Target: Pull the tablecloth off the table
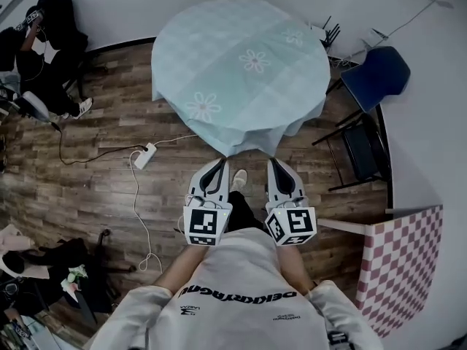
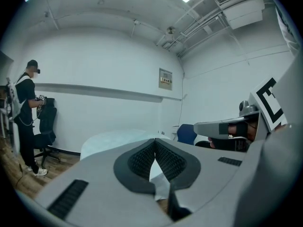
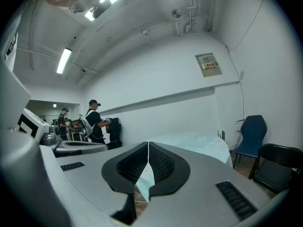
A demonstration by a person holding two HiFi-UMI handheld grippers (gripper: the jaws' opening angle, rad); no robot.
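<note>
Tablecloth [image 1: 241,64]: near hem pinched in both tools, the rest draped over the round table ahead of the jaws. Left gripper [image 1: 217,165] and right gripper [image 1: 275,165] each have their jaws closed flat on a thin fold of pale cloth, with little fabric inside the pads. Risk: the hem slips out on a sharp tug, and a one-sided pull would likely skew it and drag it on the table rim. Between and just behind the jaws is the holder's shoe [image 1: 238,179]. Left of the left jaws, a power strip [image 1: 144,155] and its cable lie on the floor, a trip hazard if stepping back. Right of and beyond the right jaws, a black chair [image 1: 361,148] and a blue chair [image 1: 376,75] stand near the far hem and could catch it.
</note>
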